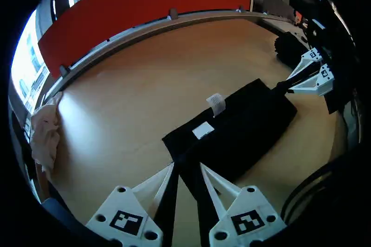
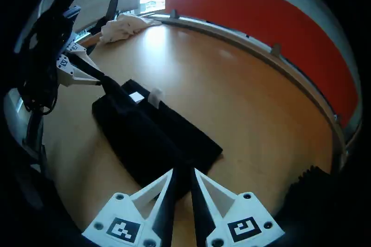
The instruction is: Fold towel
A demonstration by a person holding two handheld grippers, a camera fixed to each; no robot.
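Towel (image 1: 241, 126), black and already folded into a long narrow strip, lies flat on the wooden tabletop (image 1: 139, 89), well away from the edge that carries the red panel (image 1: 139, 1) and roughly parallel to it. Its long axis runs straight from one claw to the other. The left claw (image 1: 188, 166) is narrowed onto one short end, with dark fabric pinched between its fingers. The right claw (image 2: 183, 169) is closed the same way on the opposite short end. Two white tags (image 1: 216, 103) sit nearer the left end. A pale cloth (image 2: 123, 27) lies apart at the tabletop's far corner. Each claw is equally close to its own end, so the next fold would likely carry one end along the axis onto the other
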